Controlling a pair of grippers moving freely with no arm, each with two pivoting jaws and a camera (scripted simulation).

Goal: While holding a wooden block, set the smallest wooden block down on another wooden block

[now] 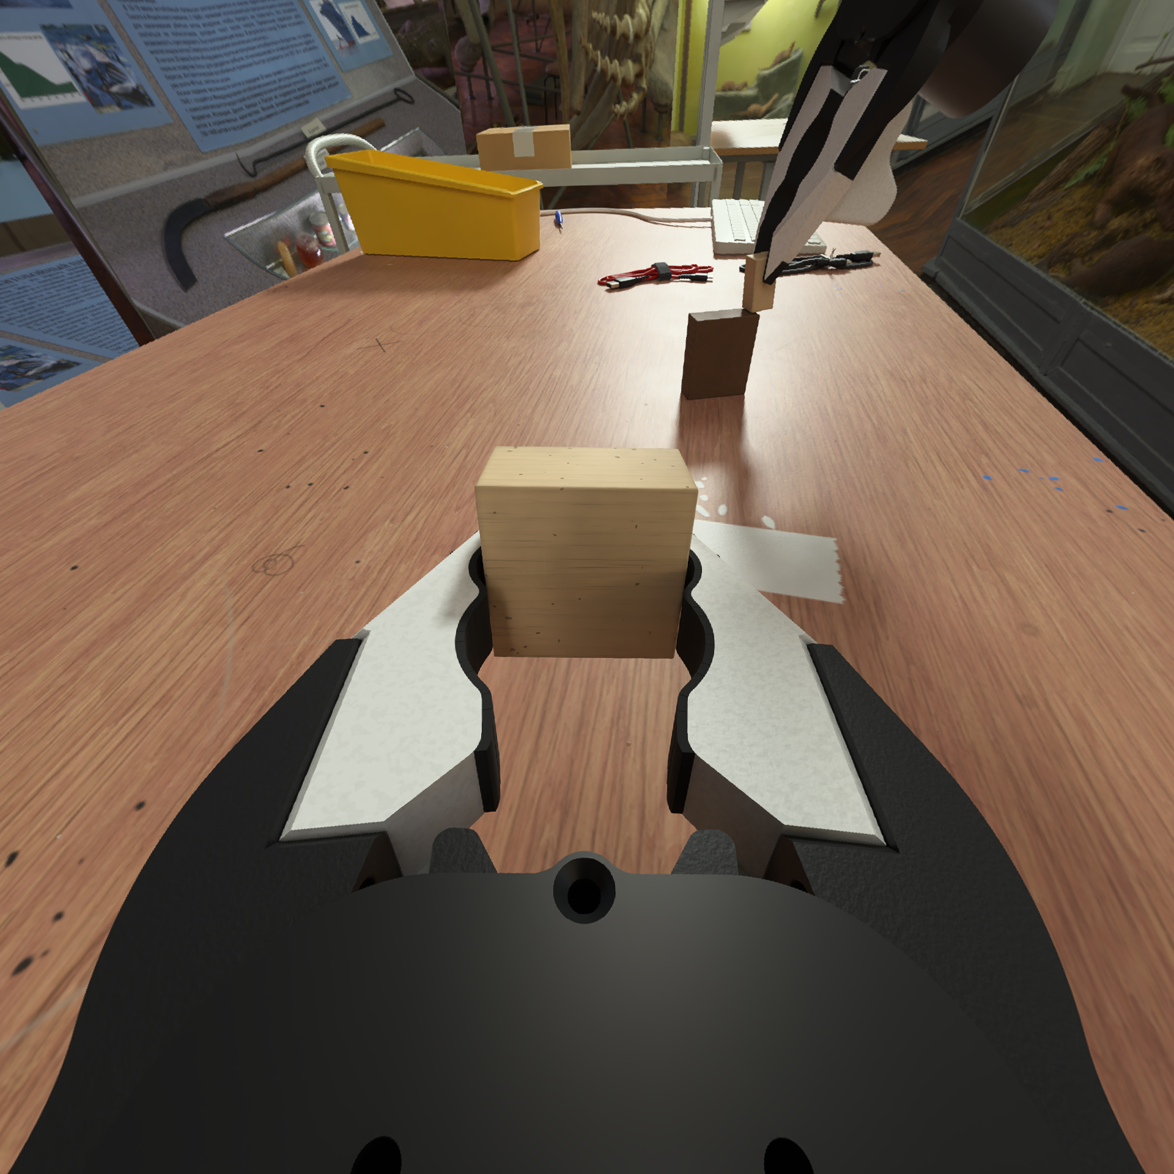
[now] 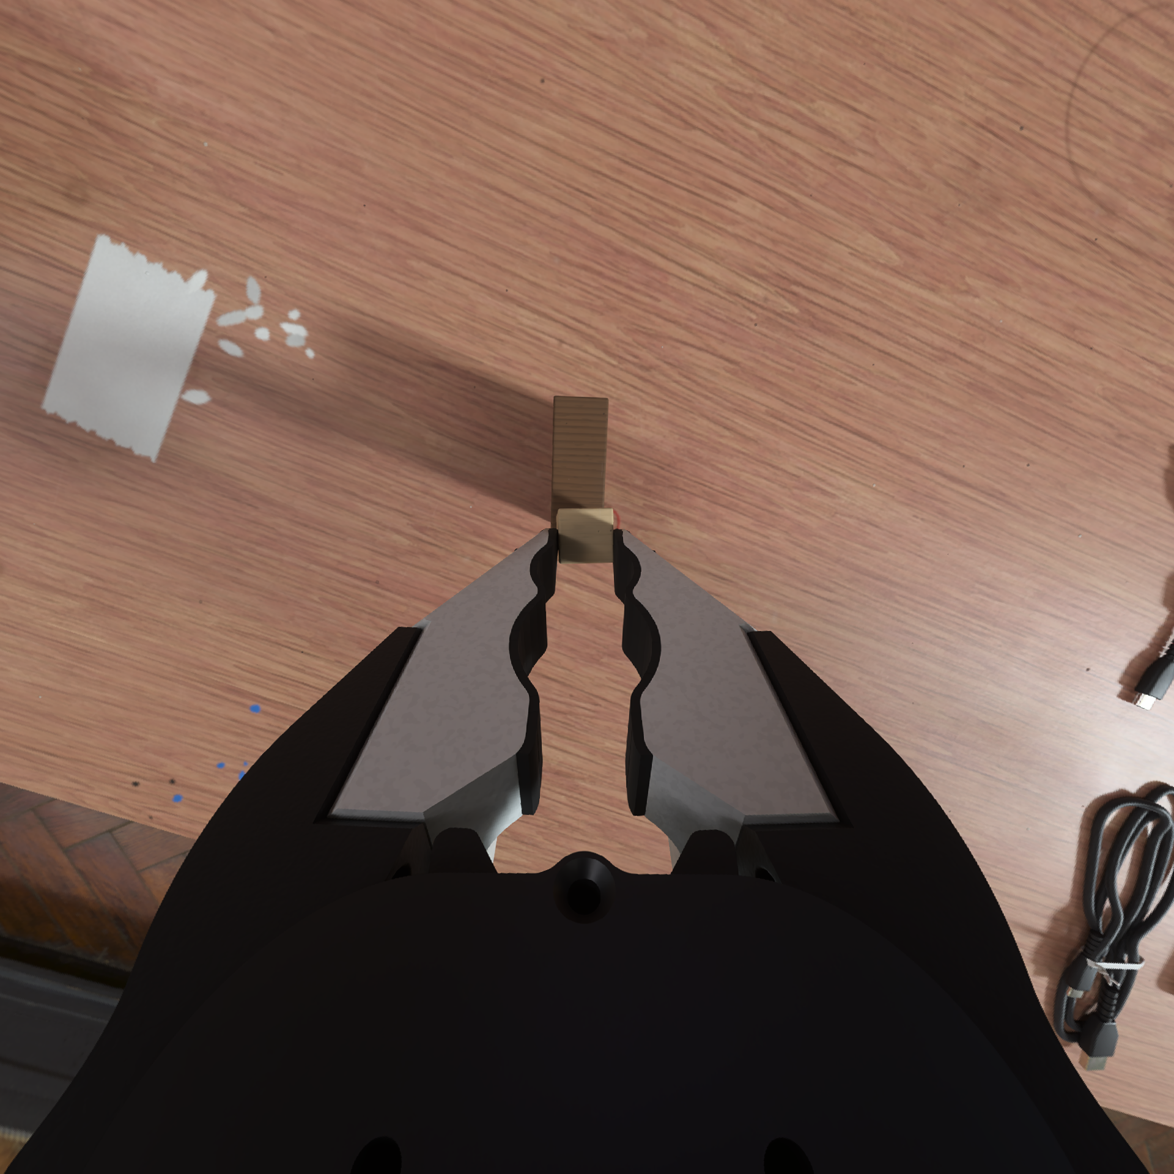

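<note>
Carefully, with my left gripper [image 1: 583,597] clamped on the big pale block [image 1: 583,546] above the table [image 1: 254,508], my right gripper [image 2: 585,540] pinching the smallest block [image 2: 584,535] at the dark block [image 1: 719,354]'s top edge, I should centre it before parting those fingers

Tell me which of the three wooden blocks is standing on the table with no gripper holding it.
The dark brown upright wooden block. The large pale wooden block and the small pale wooden block are each gripped.

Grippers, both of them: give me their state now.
Left gripper: closed on the big light block.
Right gripper: closed on the small block.
</note>
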